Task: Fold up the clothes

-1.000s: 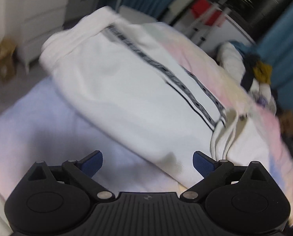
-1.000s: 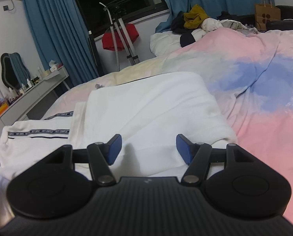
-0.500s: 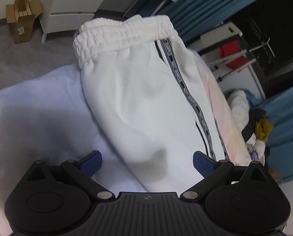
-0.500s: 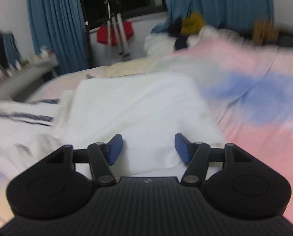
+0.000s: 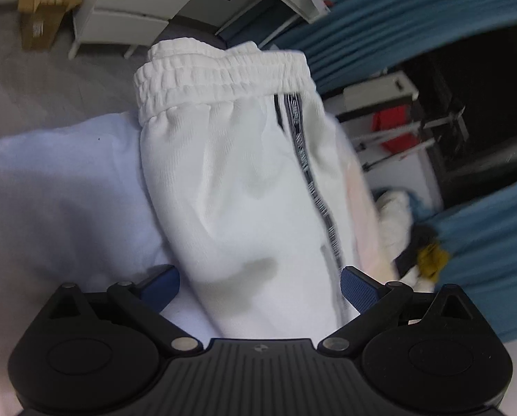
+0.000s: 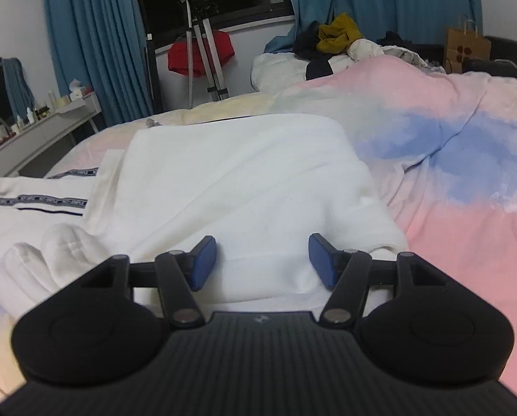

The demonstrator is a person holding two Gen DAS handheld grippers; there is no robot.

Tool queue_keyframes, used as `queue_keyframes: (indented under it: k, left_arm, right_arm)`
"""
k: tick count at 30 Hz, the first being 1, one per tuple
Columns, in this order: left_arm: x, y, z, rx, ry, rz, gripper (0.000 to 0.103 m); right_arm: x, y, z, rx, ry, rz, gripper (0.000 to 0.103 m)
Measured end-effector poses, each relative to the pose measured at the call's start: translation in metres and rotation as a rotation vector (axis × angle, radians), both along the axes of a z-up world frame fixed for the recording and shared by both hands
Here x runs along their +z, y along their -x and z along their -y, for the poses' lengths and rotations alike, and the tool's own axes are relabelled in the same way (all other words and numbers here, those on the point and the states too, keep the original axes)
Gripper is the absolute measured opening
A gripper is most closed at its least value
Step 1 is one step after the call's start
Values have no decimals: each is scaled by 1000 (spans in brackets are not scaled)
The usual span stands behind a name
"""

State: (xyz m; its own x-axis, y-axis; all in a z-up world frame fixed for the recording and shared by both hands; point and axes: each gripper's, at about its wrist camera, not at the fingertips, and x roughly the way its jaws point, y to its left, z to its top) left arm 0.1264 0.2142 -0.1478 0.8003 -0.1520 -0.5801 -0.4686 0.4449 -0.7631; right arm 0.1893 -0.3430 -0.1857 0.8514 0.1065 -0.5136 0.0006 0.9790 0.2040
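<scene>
White track pants (image 5: 244,187) with a dark patterned side stripe lie on the bed, elastic waistband at the far end near the bed edge. My left gripper (image 5: 260,286) is open and empty, its jaws wide apart just over the near part of the pants. In the right wrist view the pants (image 6: 230,187) lie folded over, the striped part to the left. My right gripper (image 6: 263,260) is open and empty, low over the folded white cloth. A white-gloved hand (image 6: 50,260) rests on the pants at lower left.
The bed has a pink, blue and yellow duvet (image 6: 449,159). A heap of clothes (image 6: 334,41) lies at the bed's far end. A tripod with a red cloth (image 6: 203,52), blue curtains, a white dresser (image 5: 130,10), a cardboard box (image 5: 40,17) and a paper bag (image 6: 466,48) stand around.
The left gripper has swung round along the pants so the waistband now sits straight ahead. The right gripper stays over the folded cloth. A gloved hand has come in at the right view's lower left.
</scene>
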Motion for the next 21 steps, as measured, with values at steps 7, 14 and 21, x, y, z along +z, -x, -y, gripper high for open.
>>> queue_keyframes:
  k: [7,14,21]
  left_arm:
    - [-4,-8,-12,52,-49,40,91]
    - [-5,-26,-12,84,-183,46,85]
    - [2,-45,10,124,-470,-7,34]
  right_arm:
    - [-1,1,-13,-13,38,8,64]
    - [0,-1,-11,-15,29,6,64]
    - [1,0,-9,9,54,4,64]
